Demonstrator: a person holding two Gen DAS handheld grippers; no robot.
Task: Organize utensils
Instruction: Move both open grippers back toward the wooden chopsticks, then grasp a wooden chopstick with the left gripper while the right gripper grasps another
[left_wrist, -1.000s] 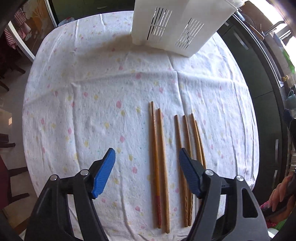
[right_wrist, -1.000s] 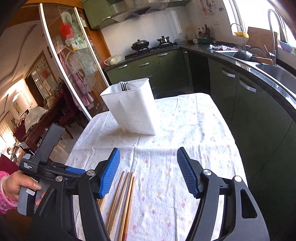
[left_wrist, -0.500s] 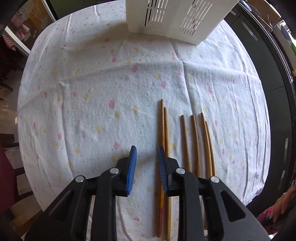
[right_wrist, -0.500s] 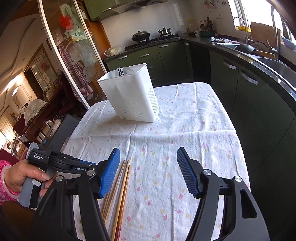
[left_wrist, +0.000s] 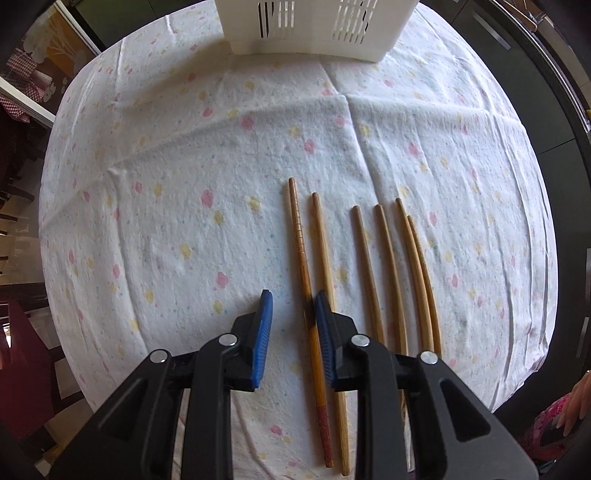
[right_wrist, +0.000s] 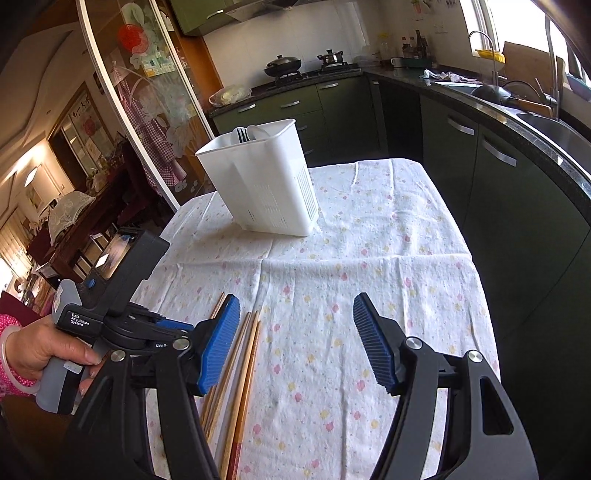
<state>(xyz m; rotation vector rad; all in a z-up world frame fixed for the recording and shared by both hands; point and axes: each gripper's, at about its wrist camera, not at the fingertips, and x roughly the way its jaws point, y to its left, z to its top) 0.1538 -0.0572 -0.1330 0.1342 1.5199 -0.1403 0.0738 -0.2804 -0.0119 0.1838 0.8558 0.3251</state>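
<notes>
Several wooden chopsticks (left_wrist: 373, 266) lie side by side on the flowered tablecloth (left_wrist: 184, 184), tips pointing at a white slotted utensil caddy (left_wrist: 314, 26) at the far edge. My left gripper (left_wrist: 291, 306) is low over the cloth, its jaws narrowed but apart. The leftmost, darker chopstick (left_wrist: 301, 258) runs between its jaws beside the right pad. In the right wrist view my right gripper (right_wrist: 295, 332) is wide open and empty above the cloth, right of the chopsticks (right_wrist: 240, 369). The caddy (right_wrist: 266, 184) holds some cutlery.
Dark green kitchen cabinets (right_wrist: 498, 177) and a counter with a sink run along the right of the table. A glass sliding door (right_wrist: 147, 92) stands behind the table on the left. The table's right edge (right_wrist: 480, 295) drops off close to the cabinets.
My left gripper closed from wide open to a narrow gap and moved forward and right, so the leftmost chopstick now lies between its jaws. The right gripper stayed open and shifted slightly.
</notes>
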